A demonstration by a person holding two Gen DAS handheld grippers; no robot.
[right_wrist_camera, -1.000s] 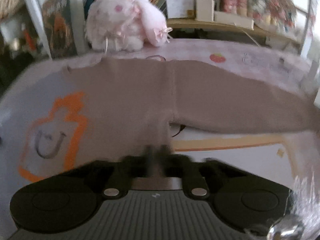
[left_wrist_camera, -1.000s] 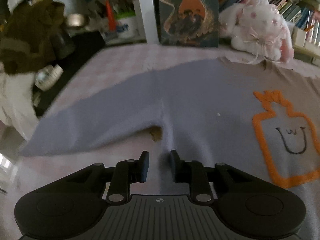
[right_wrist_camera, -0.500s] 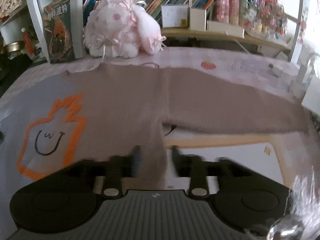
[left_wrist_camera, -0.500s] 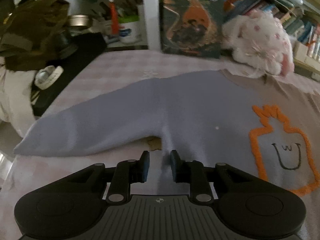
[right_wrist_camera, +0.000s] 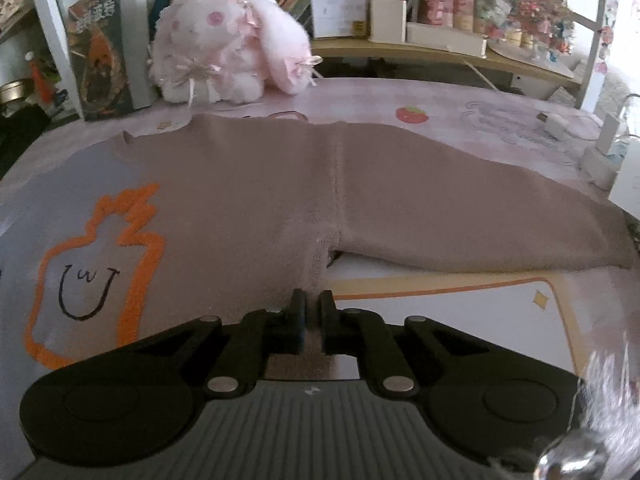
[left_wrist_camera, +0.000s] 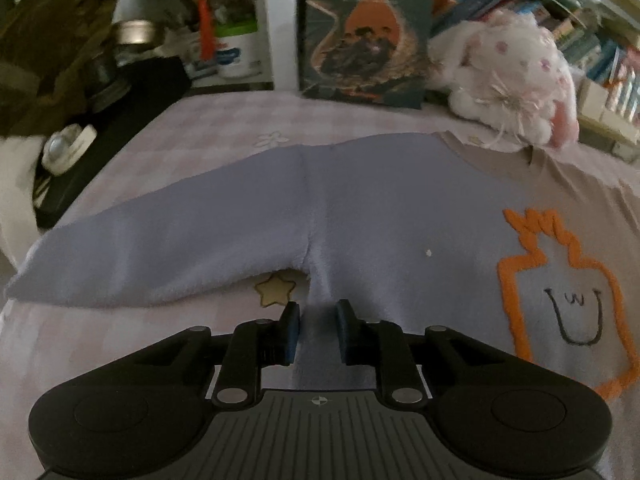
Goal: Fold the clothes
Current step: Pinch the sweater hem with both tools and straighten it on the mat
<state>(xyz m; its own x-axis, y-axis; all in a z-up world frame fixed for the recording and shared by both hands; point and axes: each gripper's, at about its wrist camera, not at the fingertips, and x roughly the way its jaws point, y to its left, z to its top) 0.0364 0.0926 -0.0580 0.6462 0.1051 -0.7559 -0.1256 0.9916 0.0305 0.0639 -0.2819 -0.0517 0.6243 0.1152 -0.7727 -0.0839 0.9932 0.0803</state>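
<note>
A two-tone sweater (left_wrist_camera: 392, 216) lies flat on a pink patterned tablecloth (left_wrist_camera: 208, 136), its blue sleeve (left_wrist_camera: 160, 256) reaching left and its brown sleeve (right_wrist_camera: 460, 216) right. At far left a dark heap (left_wrist_camera: 44, 60) is blurred and cut off by the frame. A star print (left_wrist_camera: 274, 289) peeks out from under the blue armpit.

The left gripper (left_wrist_camera: 317, 316) has its jaws narrow and closing, with the sweater's blue side edge between them; whether the pads press it is hard to tell. An orange outline with a smiling face (left_wrist_camera: 572, 312) marks the chest.

A plush rabbit (right_wrist_camera: 232, 44) sits beyond the collar. The right gripper (right_wrist_camera: 313, 304) is pinched nearly closed on the brown side edge just below the armpit. A shiny blurred object (right_wrist_camera: 576, 456) is cut off at the near right corner.
</note>
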